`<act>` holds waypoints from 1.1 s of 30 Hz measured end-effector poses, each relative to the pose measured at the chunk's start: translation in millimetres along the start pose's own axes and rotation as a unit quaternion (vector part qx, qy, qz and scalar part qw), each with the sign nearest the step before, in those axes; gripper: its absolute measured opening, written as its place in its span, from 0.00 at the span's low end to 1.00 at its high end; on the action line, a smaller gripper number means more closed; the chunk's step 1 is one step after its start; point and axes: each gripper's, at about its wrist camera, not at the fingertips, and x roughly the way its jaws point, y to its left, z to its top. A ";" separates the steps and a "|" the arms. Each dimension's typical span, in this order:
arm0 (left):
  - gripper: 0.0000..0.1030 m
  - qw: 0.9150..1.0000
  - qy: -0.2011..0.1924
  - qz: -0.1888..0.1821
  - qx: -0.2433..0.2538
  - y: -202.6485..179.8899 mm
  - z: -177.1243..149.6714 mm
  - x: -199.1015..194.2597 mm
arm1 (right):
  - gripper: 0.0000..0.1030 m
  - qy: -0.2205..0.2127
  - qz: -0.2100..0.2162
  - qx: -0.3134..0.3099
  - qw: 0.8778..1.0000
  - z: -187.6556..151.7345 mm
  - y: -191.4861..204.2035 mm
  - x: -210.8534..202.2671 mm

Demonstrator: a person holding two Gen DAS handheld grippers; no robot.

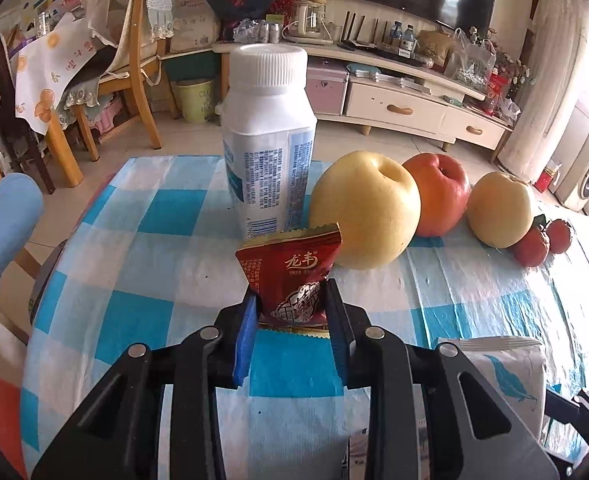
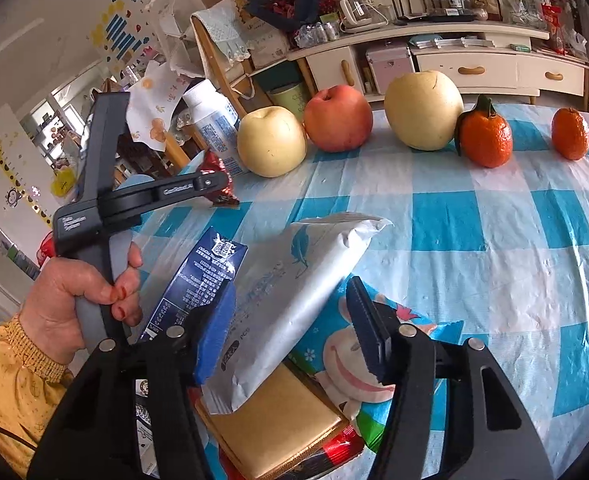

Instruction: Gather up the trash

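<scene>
The left gripper [image 1: 292,300] pinched a red snack wrapper [image 1: 294,276] above the checked tablecloth [image 1: 134,240] — just before the white bottle [image 1: 268,136]. Further right, the right gripper [image 2: 294,316] stood open around a white packet [image 2: 294,288] — not clamping it.

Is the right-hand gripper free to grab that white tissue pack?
Probably yes: the right gripper is open, its fingers either side of the white tissue pack, nothing between.
</scene>
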 end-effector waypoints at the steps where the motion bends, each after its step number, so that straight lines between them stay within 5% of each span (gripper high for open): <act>1: 0.32 1.000 -0.006 0.000 0.000 2.8 -3.0 -7.3 | 0.68 0.000 -0.005 0.000 1.000 -0.2 0.2 -1.3; 7: 0.32 0.999 -0.033 0.013 -0.010 28.1 -31.9 -54.2 | 0.75 -0.005 0.024 -0.005 1.000 -5.2 16.5 -20.7; 16: 0.32 0.997 -0.056 0.012 -0.057 65.2 -77.5 -120.0 | 0.75 0.053 0.141 -0.184 0.971 -44.1 92.9 -28.9; 29: 0.32 0.995 -0.076 -0.015 -0.068 69.3 -122.3 -176.3 | 0.75 0.067 0.102 -0.314 0.941 -86.3 131.8 -33.0; 33: 0.32 0.995 -0.073 -0.016 -0.067 73.6 -127.8 -176.5 | 0.67 0.052 0.084 -0.352 0.931 -99.5 141.0 -31.1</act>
